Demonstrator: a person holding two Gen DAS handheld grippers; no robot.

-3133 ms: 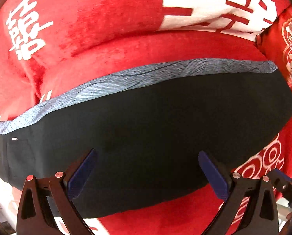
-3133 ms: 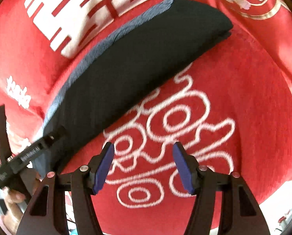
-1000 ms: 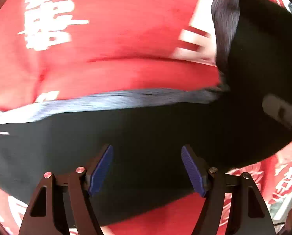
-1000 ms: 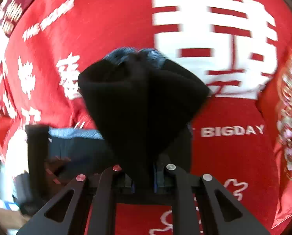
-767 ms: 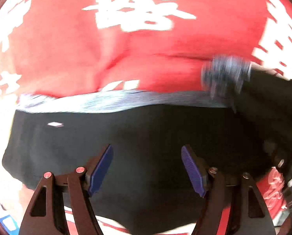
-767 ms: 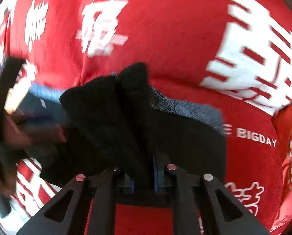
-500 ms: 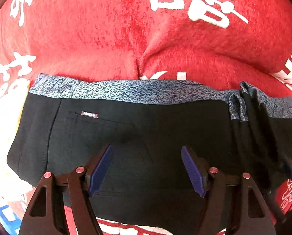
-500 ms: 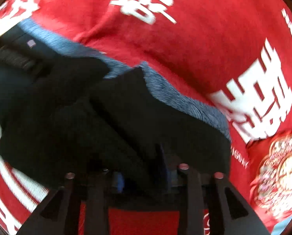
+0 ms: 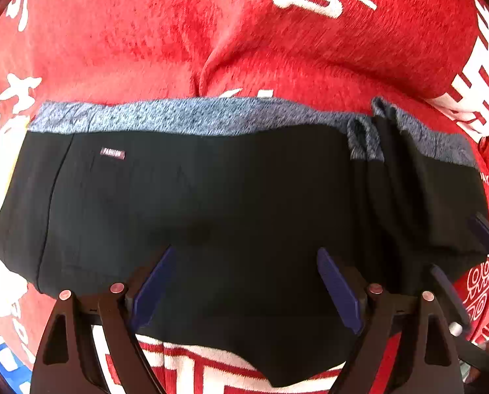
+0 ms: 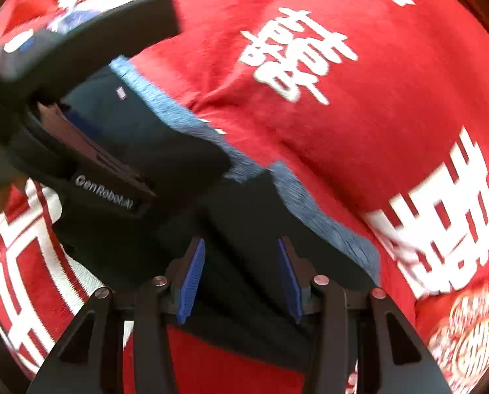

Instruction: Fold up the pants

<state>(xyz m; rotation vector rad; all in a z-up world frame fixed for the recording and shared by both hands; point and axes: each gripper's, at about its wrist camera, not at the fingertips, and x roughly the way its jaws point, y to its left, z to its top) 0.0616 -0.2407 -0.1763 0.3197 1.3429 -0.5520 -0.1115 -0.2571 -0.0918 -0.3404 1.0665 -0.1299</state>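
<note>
The black pants (image 9: 211,197) with a grey-blue waistband (image 9: 179,116) lie folded on the red blanket. Their right end is doubled over, with a bunched fold (image 9: 385,164) on top. My left gripper (image 9: 244,282) is open just above the pants' near edge. My right gripper (image 10: 239,272) is open over the folded-over end of the pants (image 10: 261,216), with nothing between its pads. The left gripper's body (image 10: 80,151) shows at the left of the right wrist view. The right gripper's fingers (image 9: 487,239) show at the right edge of the left wrist view.
A red blanket (image 9: 277,49) with white characters covers the whole surface and has soft ridges behind the pants. A red cushion with a gold pattern (image 10: 474,321) lies at the right. A blue and white item (image 9: 5,364) sits at the lower left edge.
My right gripper carried the pants' right end over to the left, laid it on the rest and opened. The left gripper stayed open and shifted left along the pants.
</note>
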